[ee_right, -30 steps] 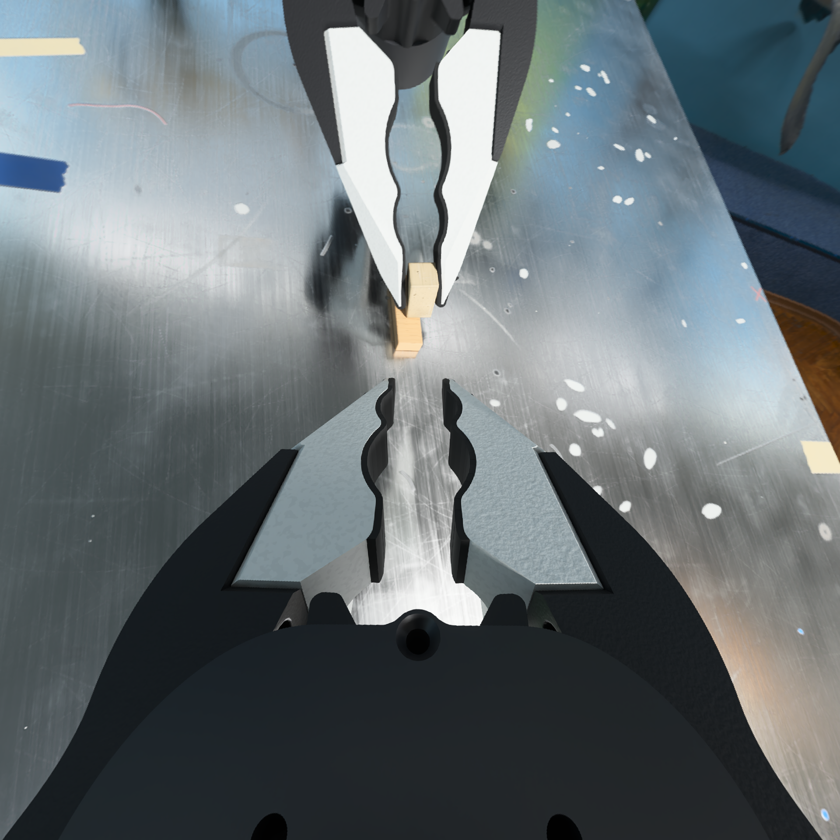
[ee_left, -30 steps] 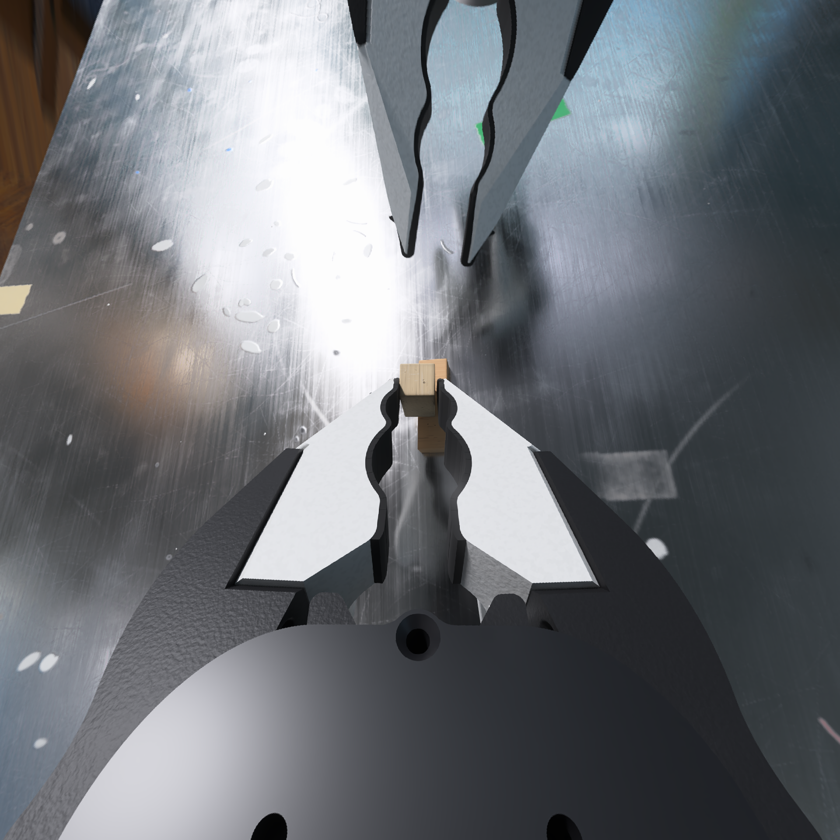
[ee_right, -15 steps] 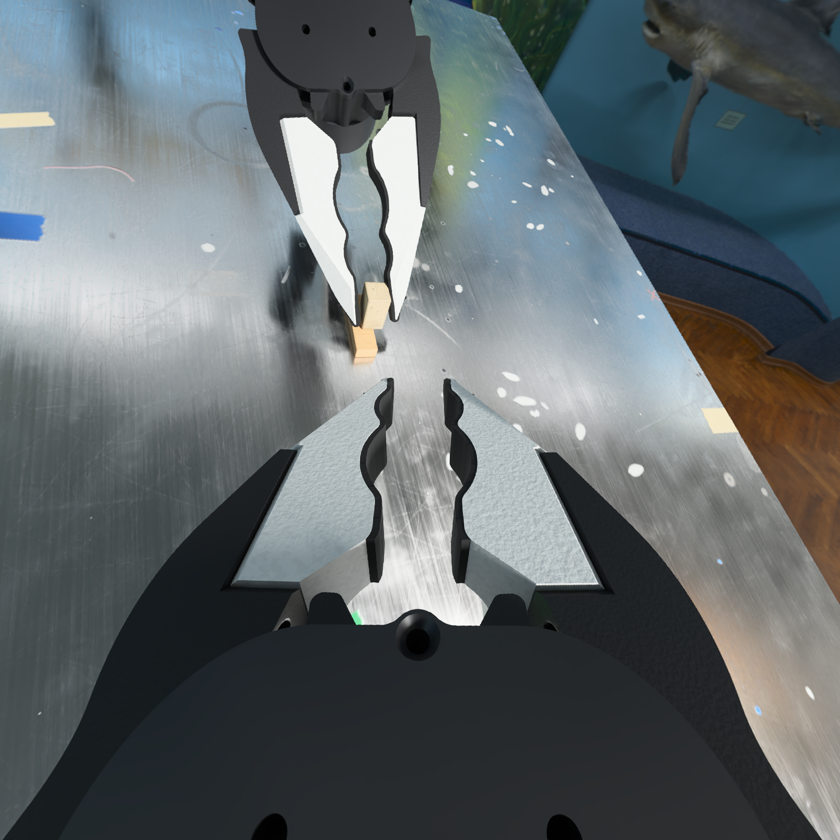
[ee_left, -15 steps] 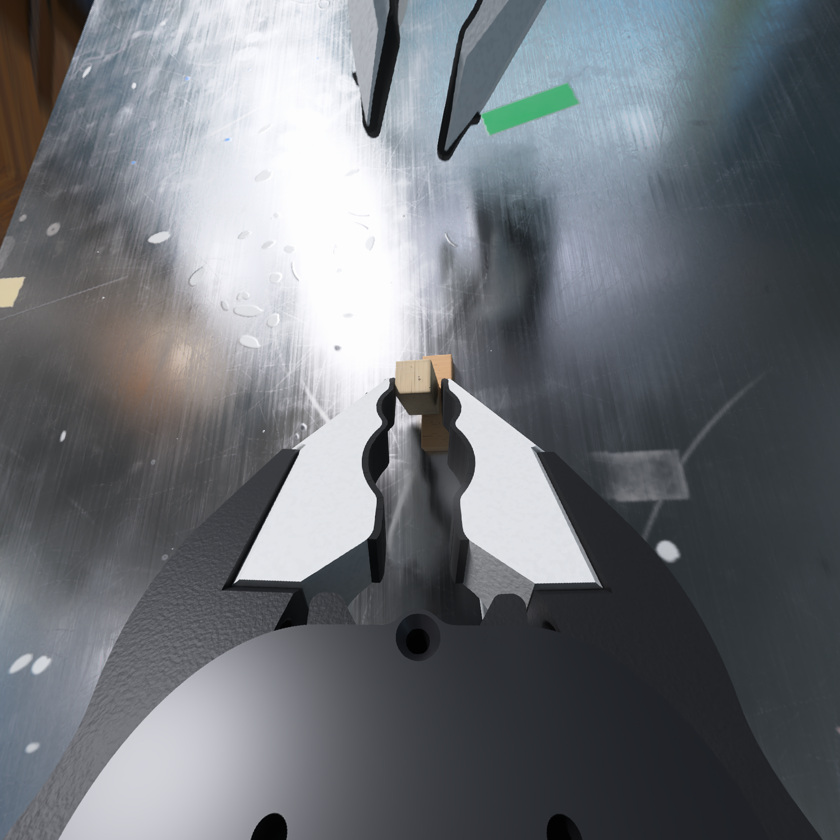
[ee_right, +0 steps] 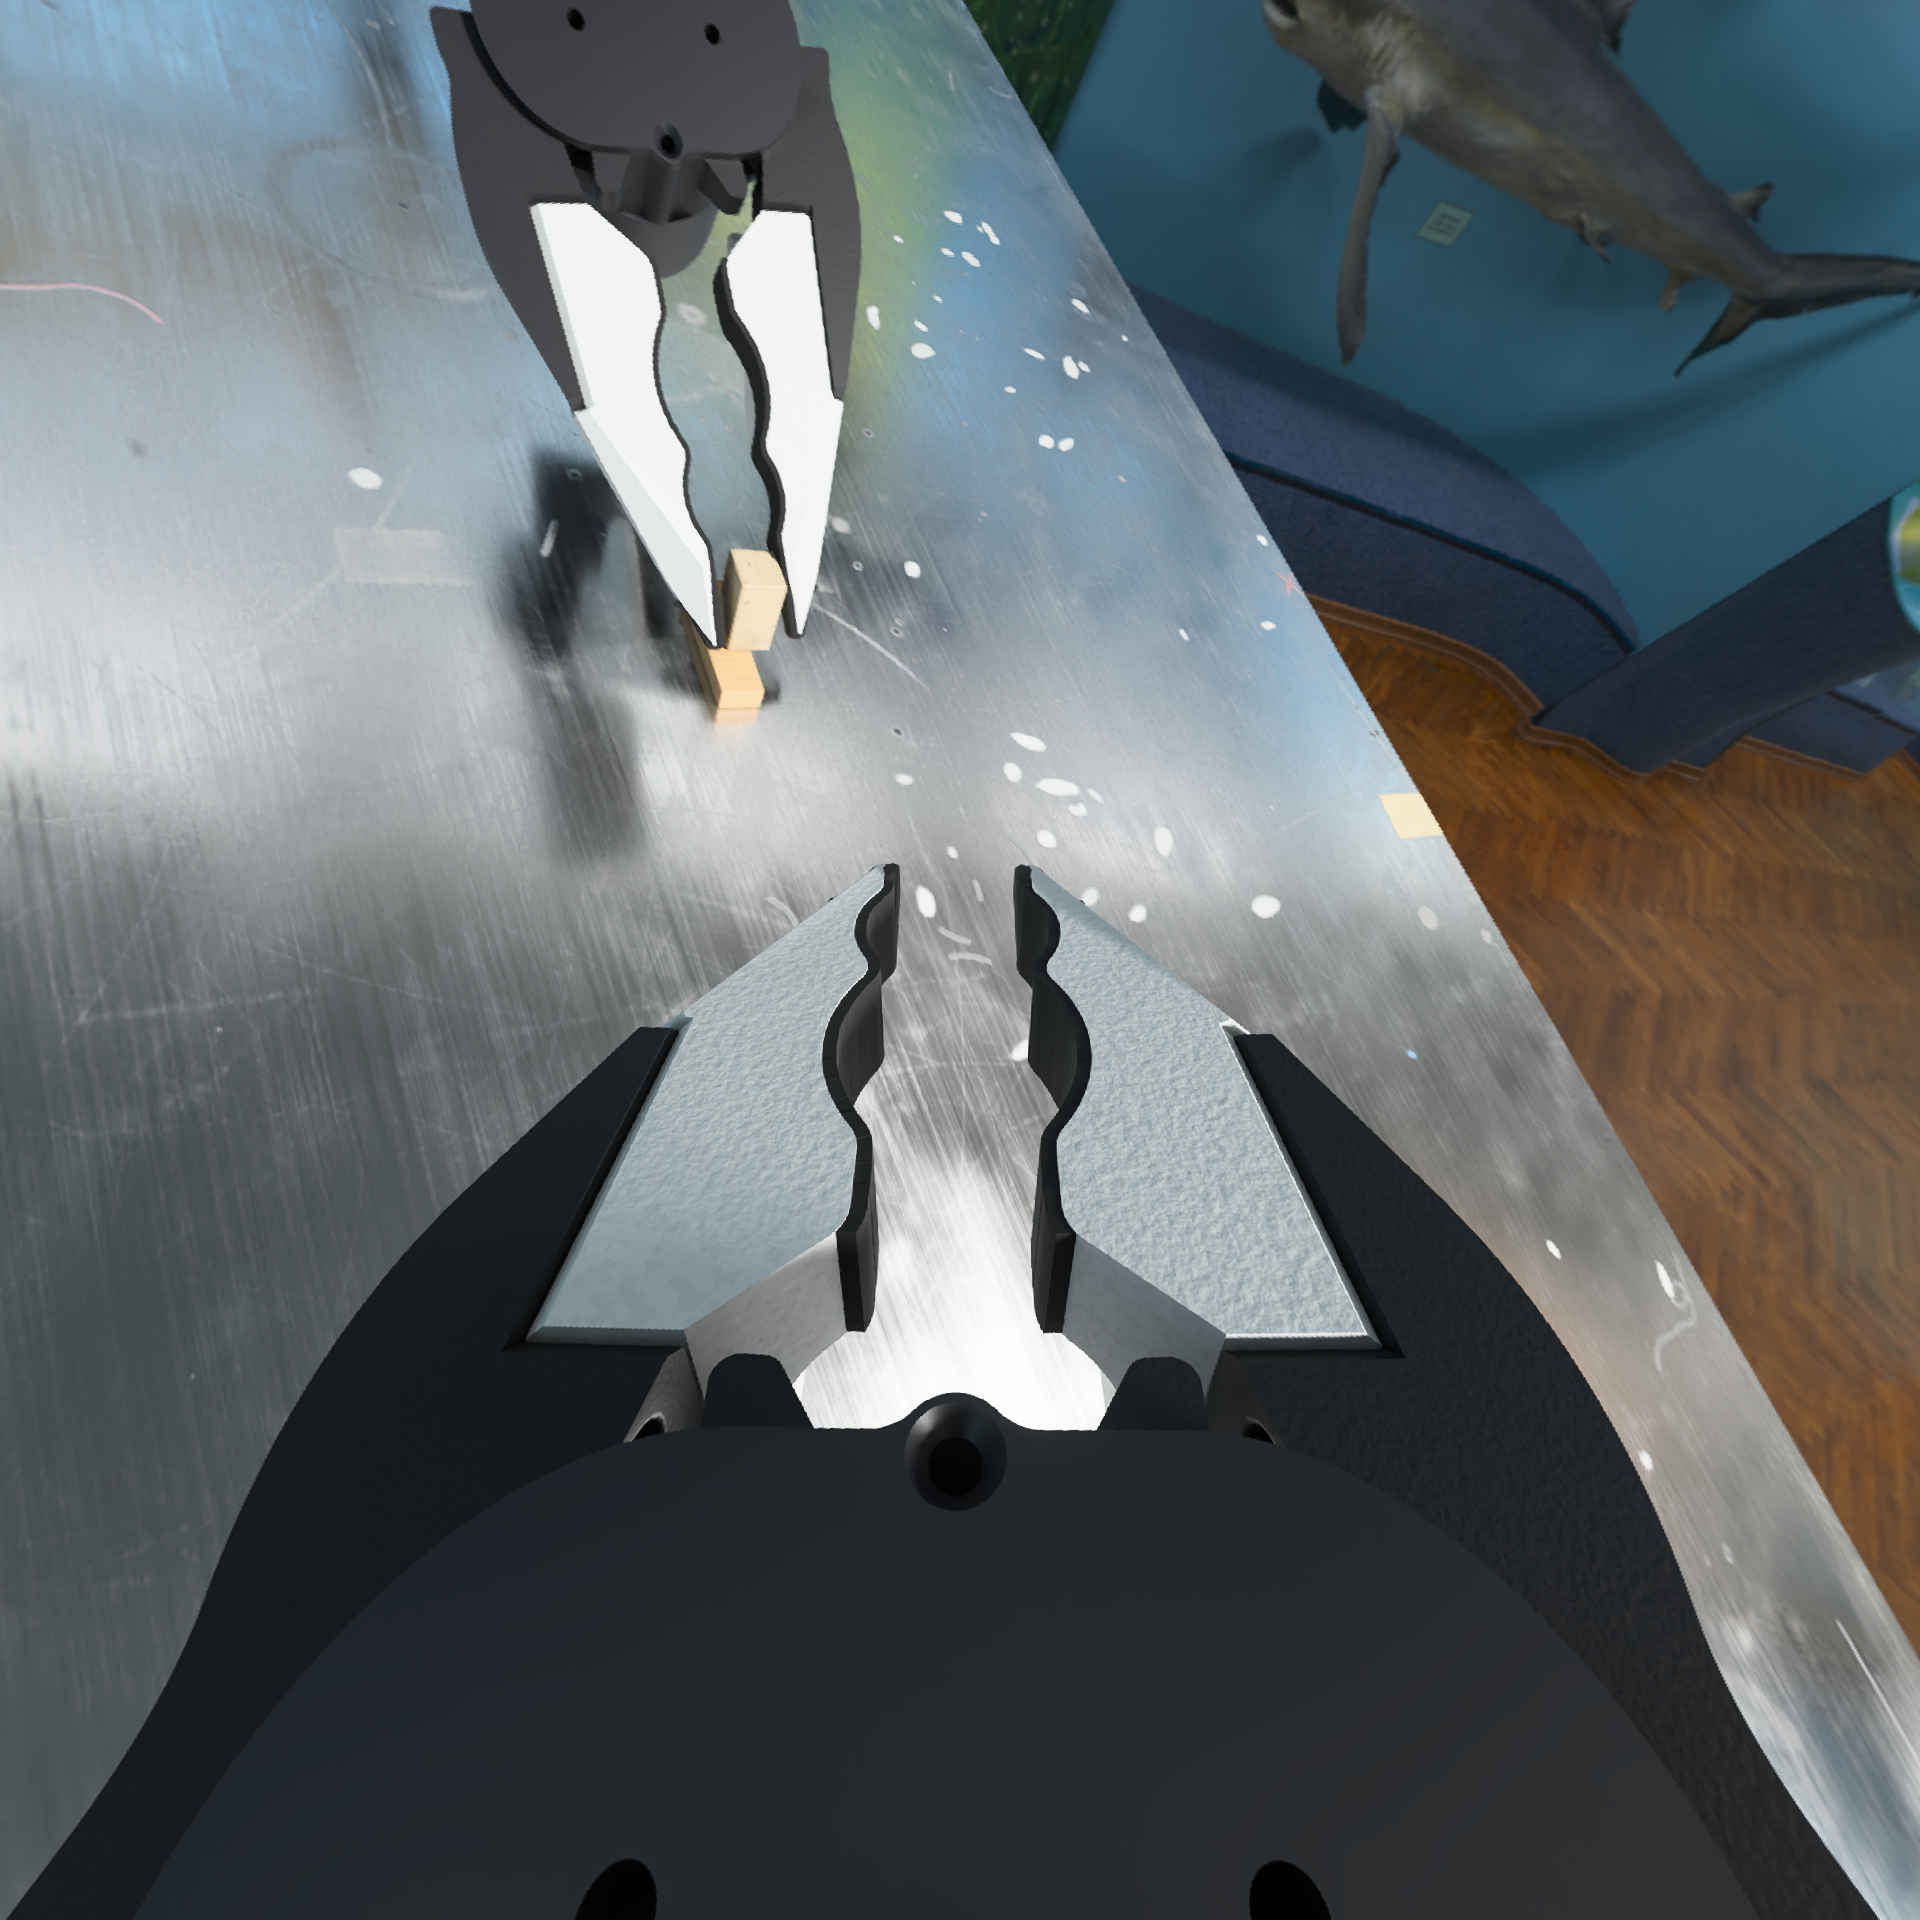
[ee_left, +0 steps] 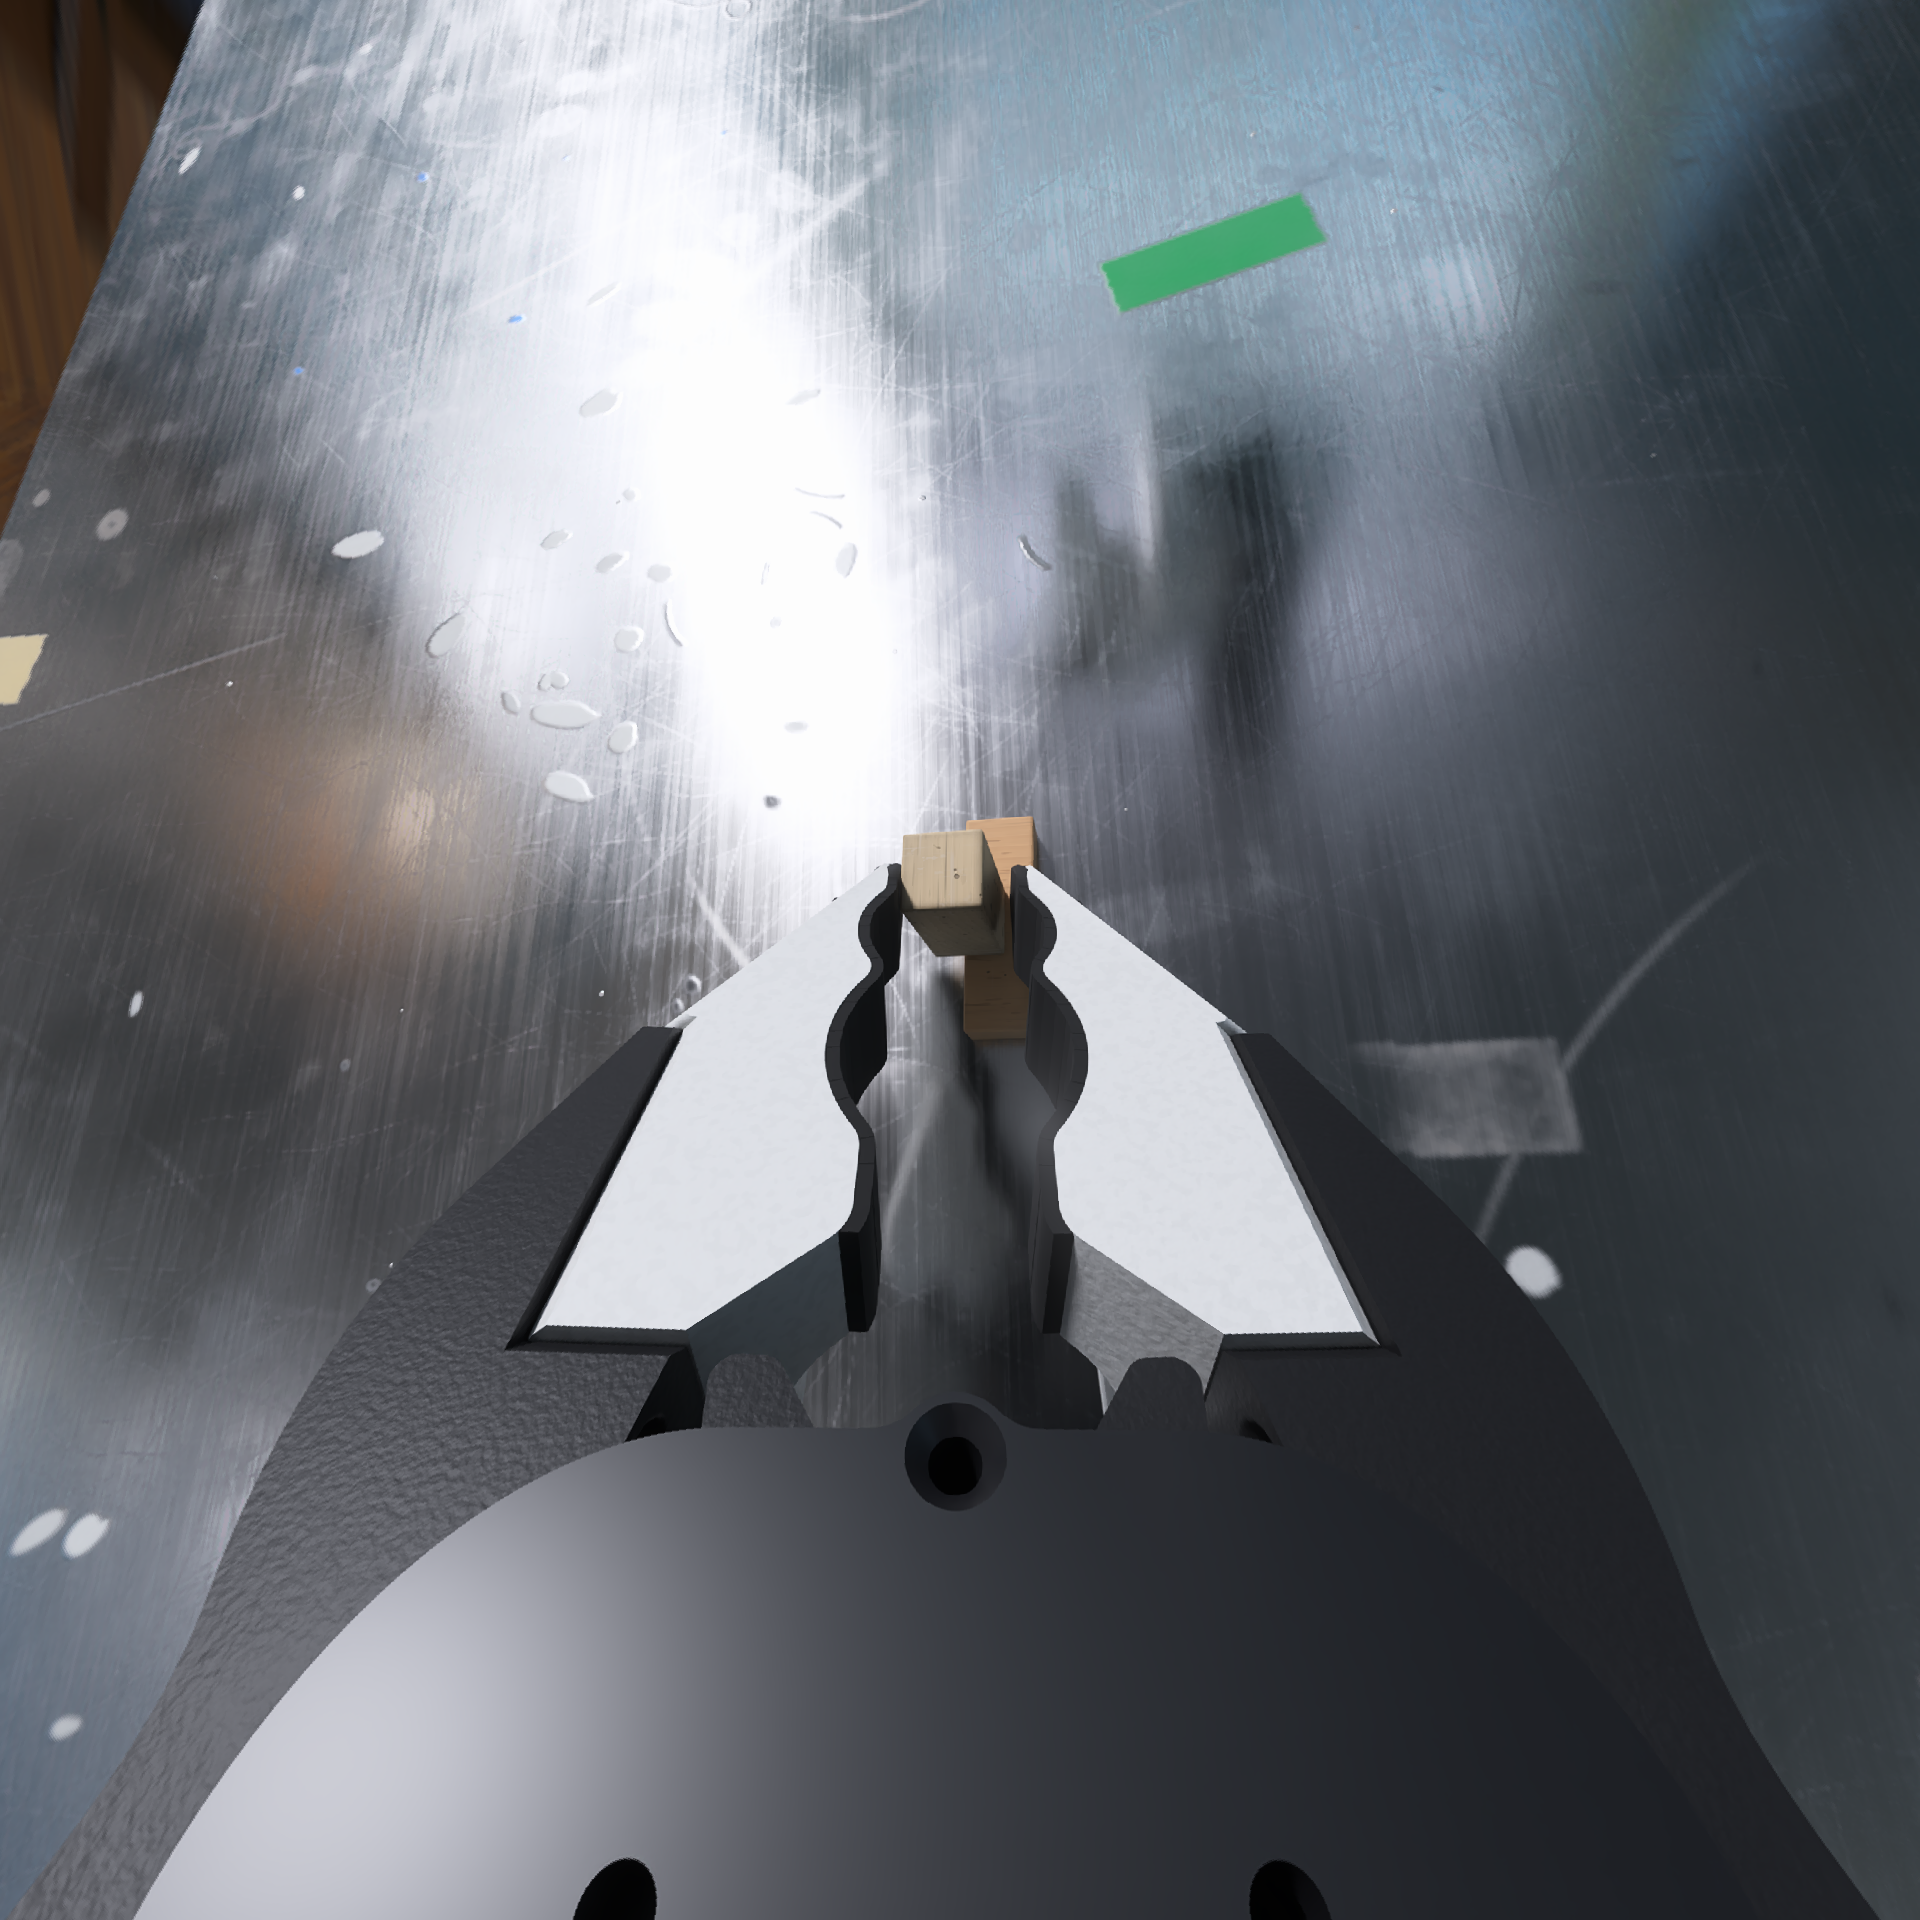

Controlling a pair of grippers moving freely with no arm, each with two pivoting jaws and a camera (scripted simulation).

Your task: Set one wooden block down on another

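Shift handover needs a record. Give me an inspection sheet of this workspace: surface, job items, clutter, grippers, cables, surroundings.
Surface: scratched metal table with white flecks.
Job's things: pale wooden block gripped above a darker wooden block lying on the table; whether they touch cannot be told.
Clutter: green tape strip, grey tape patch, beige tape piece.
Grippers: left gripper shut on the pale block; right gripper open, empty, apart from the blocks.
Cables: nothing seen.
Surroundings: wooden floor, blue furniture, shark model.
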